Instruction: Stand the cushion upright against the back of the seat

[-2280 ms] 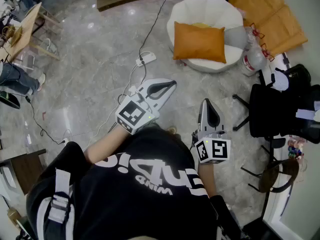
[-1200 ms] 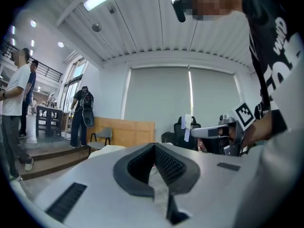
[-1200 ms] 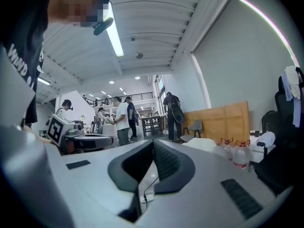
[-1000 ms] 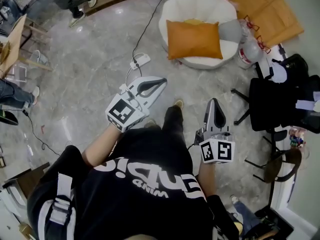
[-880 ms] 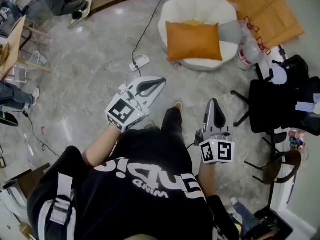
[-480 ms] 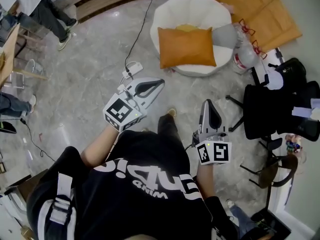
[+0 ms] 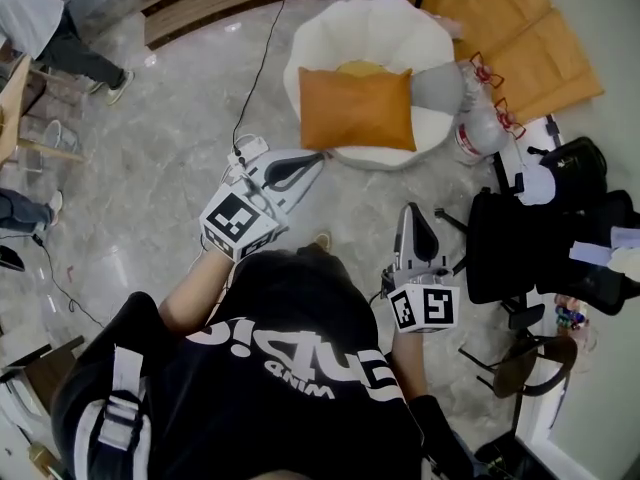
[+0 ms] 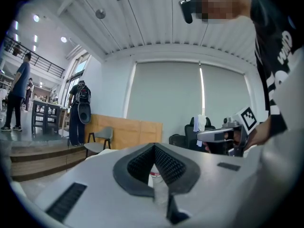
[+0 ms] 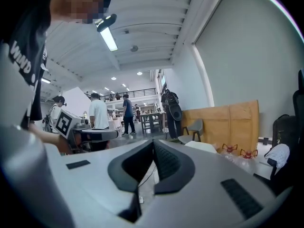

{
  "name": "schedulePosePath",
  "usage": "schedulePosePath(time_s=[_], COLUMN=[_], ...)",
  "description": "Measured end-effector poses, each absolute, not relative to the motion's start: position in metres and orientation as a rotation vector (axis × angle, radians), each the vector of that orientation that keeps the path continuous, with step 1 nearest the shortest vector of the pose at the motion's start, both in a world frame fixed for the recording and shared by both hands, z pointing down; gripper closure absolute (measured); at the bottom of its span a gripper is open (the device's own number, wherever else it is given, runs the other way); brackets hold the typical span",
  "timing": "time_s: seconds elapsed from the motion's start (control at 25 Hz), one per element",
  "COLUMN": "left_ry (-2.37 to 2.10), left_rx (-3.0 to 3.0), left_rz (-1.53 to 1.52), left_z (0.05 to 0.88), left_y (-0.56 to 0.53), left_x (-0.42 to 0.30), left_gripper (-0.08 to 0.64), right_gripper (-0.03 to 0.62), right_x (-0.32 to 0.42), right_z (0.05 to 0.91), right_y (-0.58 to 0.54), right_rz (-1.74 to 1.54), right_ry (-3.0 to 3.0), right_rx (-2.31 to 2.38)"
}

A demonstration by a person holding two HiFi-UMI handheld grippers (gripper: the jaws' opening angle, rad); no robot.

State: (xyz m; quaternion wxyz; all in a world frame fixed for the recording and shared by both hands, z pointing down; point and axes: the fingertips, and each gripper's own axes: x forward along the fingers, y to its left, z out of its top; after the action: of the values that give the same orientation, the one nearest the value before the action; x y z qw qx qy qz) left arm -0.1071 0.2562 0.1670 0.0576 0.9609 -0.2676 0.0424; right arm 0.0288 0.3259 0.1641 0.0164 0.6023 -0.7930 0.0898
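An orange cushion point(image 7: 357, 108) lies flat on a round white seat point(image 7: 312, 46), with a small grey cushion point(image 7: 437, 86) at its right. In the head view my left gripper point(image 7: 308, 160) is shut and empty, its tip just short of the seat's front edge below the cushion's near left corner. My right gripper point(image 7: 413, 212) is also shut and empty, over the floor a short way in front of the seat. The left gripper view shows its jaws point(image 8: 154, 148) closed together. The right gripper view shows the same for that gripper point(image 9: 153, 144).
Large water bottles point(image 7: 474, 128) stand right of the seat. A black office chair point(image 7: 530, 243) stands at the right, wooden panels point(image 7: 520, 28) at the back right. A power strip with cable point(image 7: 246, 149) lies on the floor by the left gripper. A person point(image 7: 45, 23) stands far left.
Both grippers have moved toward the seat, which now sits lower and further left in the head view. The left tip has reached the seat's front edge. Jaws stay shut.
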Motion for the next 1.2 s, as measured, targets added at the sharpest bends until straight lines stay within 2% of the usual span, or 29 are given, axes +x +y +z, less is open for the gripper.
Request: schedulePosePath(time_s=[0.68,1.2], left_ry=[-0.969,-0.840], left_rx=[2.887,2.897], left_rz=[0.134,0.173], left_z=[0.168,0.178], left_y=[0.161,0.029], left_x=[-0.072,-0.058], left_gripper=[0.557,0.557], right_gripper=[0.572,0.572], right_x=[0.086,0.087], right_z=[0.188,0.196], right_y=[0.236,0.103], right_rz=[0.347,0.392], right_ry=[-2.505,-2.445], right_rx=[1.817,1.835])
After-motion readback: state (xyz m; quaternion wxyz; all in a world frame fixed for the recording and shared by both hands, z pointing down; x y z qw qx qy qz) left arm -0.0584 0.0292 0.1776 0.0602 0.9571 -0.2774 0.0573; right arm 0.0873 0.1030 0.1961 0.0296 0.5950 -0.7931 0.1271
